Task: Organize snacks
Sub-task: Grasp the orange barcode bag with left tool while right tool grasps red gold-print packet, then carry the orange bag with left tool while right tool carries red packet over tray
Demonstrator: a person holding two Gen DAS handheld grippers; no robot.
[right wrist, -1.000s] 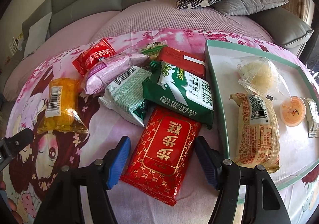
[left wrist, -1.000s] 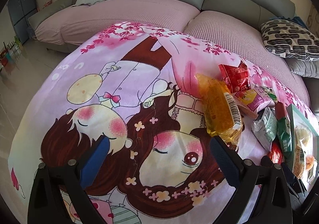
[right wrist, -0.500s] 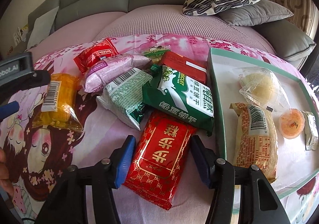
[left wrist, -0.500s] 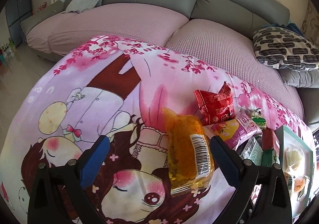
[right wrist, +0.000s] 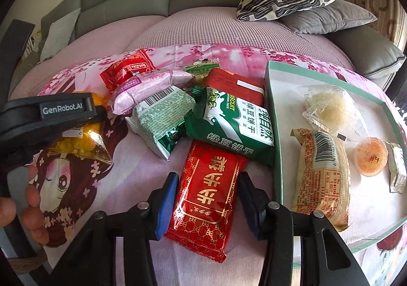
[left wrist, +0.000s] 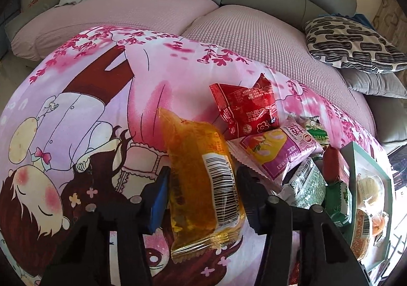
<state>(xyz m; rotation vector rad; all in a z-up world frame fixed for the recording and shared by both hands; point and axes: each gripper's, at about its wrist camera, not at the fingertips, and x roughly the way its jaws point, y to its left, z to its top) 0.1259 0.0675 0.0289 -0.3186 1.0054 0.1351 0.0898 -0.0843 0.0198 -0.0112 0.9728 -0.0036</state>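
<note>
Left wrist, tool (left wrist: 203, 191) closing on yellow packet (left wrist: 201, 184)

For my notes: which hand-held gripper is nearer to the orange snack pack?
Left. The left hand-held gripper is closing around the orange snack pack; the right hand-held gripper straddles the red packet, apart.

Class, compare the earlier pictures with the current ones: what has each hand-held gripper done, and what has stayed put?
The left hand-held gripper advanced onto the yellow plastic snack packet, and its jaws are closing around it. The right hand-held gripper kept its place; its jaws are closing around the red foil packet with gold lettering. The other snacks and the green-rimmed tray have not moved.
</note>
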